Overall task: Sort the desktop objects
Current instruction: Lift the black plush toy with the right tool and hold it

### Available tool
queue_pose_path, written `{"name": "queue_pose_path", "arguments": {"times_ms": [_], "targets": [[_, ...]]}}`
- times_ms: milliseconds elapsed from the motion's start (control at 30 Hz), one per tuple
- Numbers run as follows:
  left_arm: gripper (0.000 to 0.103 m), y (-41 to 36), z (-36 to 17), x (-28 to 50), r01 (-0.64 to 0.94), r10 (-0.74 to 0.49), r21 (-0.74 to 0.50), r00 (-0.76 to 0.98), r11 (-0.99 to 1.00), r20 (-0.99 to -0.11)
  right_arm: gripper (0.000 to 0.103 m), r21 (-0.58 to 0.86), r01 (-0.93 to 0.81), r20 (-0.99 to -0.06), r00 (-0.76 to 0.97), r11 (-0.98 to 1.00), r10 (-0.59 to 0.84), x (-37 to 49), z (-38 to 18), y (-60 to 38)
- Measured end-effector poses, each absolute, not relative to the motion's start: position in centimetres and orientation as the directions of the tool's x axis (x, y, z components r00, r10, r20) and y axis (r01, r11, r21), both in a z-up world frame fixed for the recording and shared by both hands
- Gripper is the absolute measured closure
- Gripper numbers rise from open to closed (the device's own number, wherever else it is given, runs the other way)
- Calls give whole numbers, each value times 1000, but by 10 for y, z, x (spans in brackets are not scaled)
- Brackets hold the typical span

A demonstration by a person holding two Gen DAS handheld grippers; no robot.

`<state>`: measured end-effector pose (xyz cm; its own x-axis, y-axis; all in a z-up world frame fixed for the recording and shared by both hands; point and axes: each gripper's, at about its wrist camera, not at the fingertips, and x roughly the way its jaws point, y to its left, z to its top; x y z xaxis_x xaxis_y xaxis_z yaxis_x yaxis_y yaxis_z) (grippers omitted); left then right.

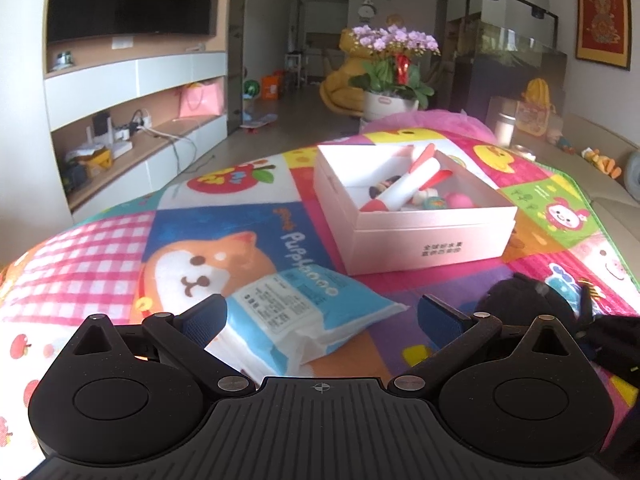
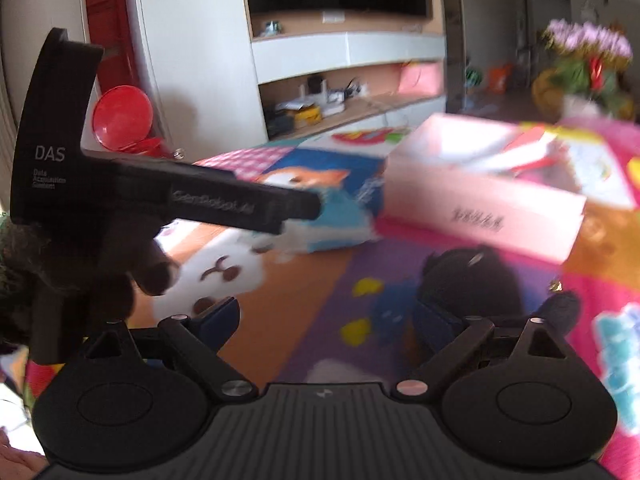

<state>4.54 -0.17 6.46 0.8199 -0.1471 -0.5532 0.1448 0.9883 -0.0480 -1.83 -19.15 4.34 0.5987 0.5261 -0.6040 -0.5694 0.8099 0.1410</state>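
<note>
L to R on the cartoon play mat (image 1: pixel 100 240): the left gripper (image 1: pixel 322 308) hung over a blue-and-white tissue pack (image 1: pixel 288 312), jaws spread wide, pads not pressing on anything. The pack lay slanted across the gap, closer to the L finger, w/ its near end hidden under the tool's body. The right wrist view showed a dark-gloved hand (image 2: pixel 132 276) carrying that tool.

Centre, beyond the pack: an open pink box (image 1: pixel 432 232), already holding a white-and-red roller-like tool, a pink ball and other small bits.

R of centre: a black fuzzy item (image 1: pixel 516 296), too dark and blurred to name more closely, sat on the mat on the near side of the box, apart from it.

Far R: the right gripper (image 2: pixel 326 308), jaws also spread and empty. The fuzzy item lay just ahead of its R finger, not in the gap but off to the R of the jaw line; no long axis could be made out. The R hand was clearly the nearer one to it, so a small shift R before closing looked to be what the pickup needed, w/ the box just beyond as the likely drop.
</note>
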Motion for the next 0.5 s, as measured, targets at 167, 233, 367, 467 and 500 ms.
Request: {"name": "queue_pose_path", "arguments": {"times_ms": [167, 233, 367, 467, 500], "targets": [[0, -9, 72, 45, 160, -148, -22, 841, 987, -521, 9, 217, -504, -649, 566, 836, 509, -10, 31, -200], [0, -8, 72, 47, 144, -130, -14, 846, 989, -517, 9, 176, -534, -620, 592, 827, 515, -20, 39, -205], [0, -4, 66, 55, 129, -107, 3, 838, 992, -535, 9, 76, -565, -566, 654, 821, 502, -35, 54, -214], [0, 0, 56, 60, 134, -93, 31, 818, 990, -568, 9, 44, -515, -532, 713, 856, 457, -32, 64, -227], [0, 2, 54, 61, 128, -85, 36, 813, 991, -576, 9, 33, -482, -517, 741, 876, 427, -29, 67, -230]]}}
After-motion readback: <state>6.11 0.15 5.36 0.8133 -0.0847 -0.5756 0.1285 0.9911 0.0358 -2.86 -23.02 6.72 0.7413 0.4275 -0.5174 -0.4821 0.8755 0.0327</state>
